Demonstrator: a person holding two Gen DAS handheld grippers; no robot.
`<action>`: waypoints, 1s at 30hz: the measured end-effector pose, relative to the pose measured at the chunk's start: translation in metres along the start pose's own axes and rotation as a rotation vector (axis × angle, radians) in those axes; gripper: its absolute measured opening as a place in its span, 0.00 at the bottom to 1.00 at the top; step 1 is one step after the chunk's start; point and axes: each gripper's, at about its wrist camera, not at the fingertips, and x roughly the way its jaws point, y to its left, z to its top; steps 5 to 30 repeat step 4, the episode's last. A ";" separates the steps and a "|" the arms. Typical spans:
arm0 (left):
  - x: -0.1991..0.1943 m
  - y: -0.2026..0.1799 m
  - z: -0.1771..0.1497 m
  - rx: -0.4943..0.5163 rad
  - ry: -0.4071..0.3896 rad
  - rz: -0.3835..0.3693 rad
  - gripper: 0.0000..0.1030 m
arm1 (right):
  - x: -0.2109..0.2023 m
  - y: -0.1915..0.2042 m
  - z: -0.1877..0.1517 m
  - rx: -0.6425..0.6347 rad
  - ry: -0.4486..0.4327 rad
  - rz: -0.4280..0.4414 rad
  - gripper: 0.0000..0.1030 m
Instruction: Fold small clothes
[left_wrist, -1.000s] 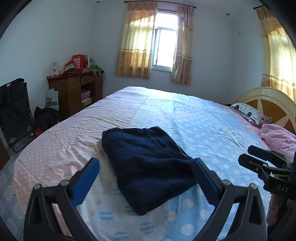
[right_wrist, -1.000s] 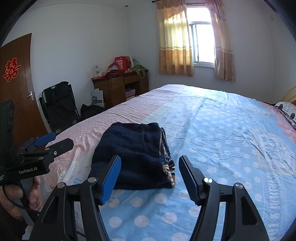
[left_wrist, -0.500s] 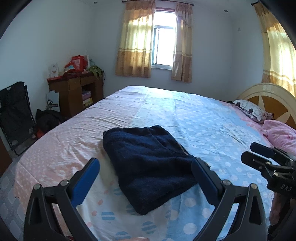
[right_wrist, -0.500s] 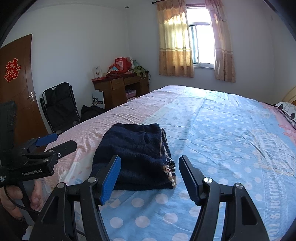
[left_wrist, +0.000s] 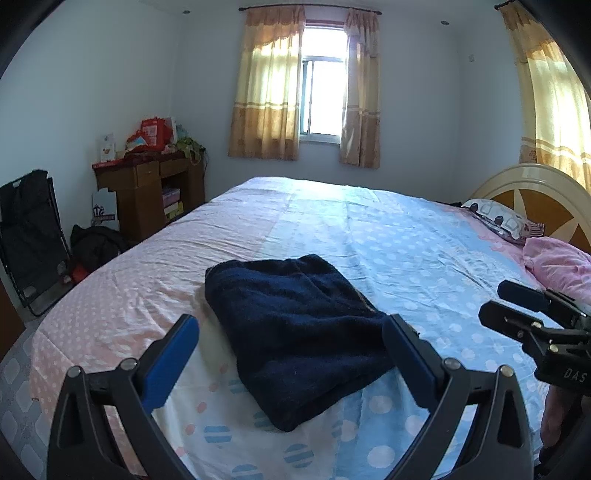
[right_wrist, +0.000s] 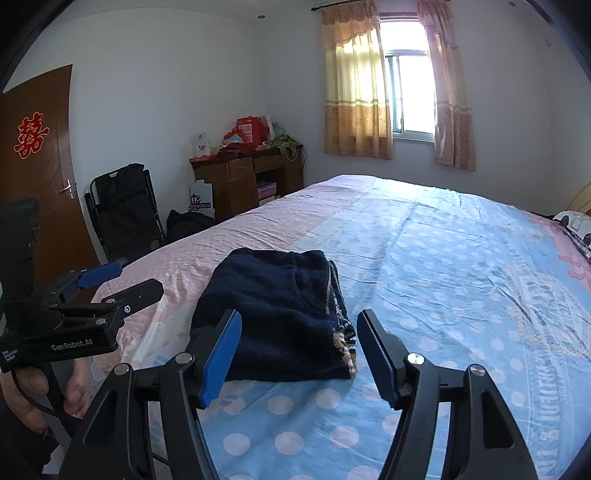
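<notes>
A dark navy garment (left_wrist: 295, 328) lies folded into a thick rectangle on the bed (left_wrist: 406, 251), near its front edge. From the right wrist view the same garment (right_wrist: 273, 306) shows a patterned tan and white hem along its right side. My left gripper (left_wrist: 290, 339) hovers just in front of it, open, with nothing between its blue pads. My right gripper (right_wrist: 297, 339) also stands open and holds nothing, close above the garment's near edge. Each gripper appears in the other's view: the right gripper (left_wrist: 517, 302) and the left gripper (right_wrist: 122, 278).
The bed has a pink and blue dotted sheet. A pillow (left_wrist: 498, 218), a pink bundle (left_wrist: 557, 262) and a headboard (left_wrist: 539, 195) lie at the right. Left of the bed stand a wooden desk (left_wrist: 147, 188), a black folding chair (left_wrist: 29, 236) and a door (right_wrist: 40, 177).
</notes>
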 end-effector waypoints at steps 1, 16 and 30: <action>0.000 -0.001 0.000 0.006 -0.005 -0.002 0.99 | 0.000 0.000 0.000 -0.001 0.002 0.001 0.64; 0.003 -0.002 -0.001 0.010 -0.003 -0.004 0.99 | 0.001 0.000 0.000 -0.002 0.002 -0.001 0.64; 0.003 -0.002 -0.001 0.010 -0.003 -0.004 0.99 | 0.001 0.000 0.000 -0.002 0.002 -0.001 0.64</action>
